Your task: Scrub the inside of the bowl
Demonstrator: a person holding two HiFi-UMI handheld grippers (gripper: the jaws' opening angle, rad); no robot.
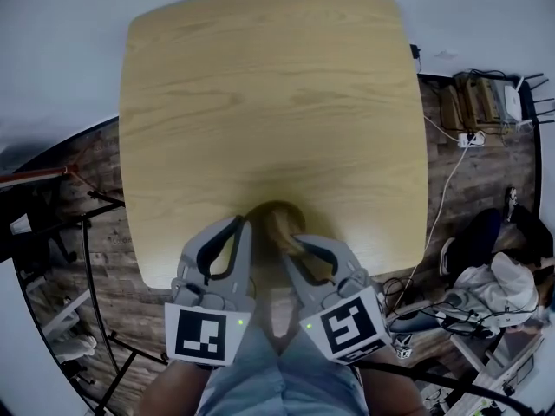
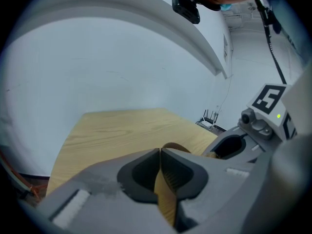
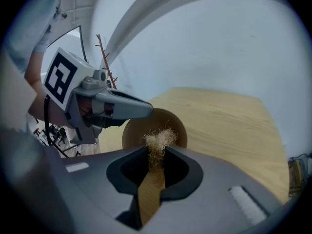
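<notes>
A small brown wooden bowl [image 1: 272,210] sits at the near edge of the light wooden table [image 1: 260,102], just in front of me. My left gripper [image 1: 245,224] is shut on the bowl's rim [image 2: 178,147] from the left. From the right, my right gripper [image 1: 296,243] is shut on a tan fibrous scrubber [image 3: 157,140], whose frayed tuft sticks out past the jaws at the bowl's mouth [image 3: 174,126]. In the right gripper view the left gripper [image 3: 147,110] reaches the bowl's upper left rim. Much of the bowl is hidden by both grippers in the head view.
The tabletop beyond the bowl is bare wood up to a white wall. On the wooden floor to the right lie a white cable [image 1: 447,189], a power strip [image 1: 472,139] and a seated person's legs [image 1: 486,267]. Black stands [image 1: 95,258] are at the left.
</notes>
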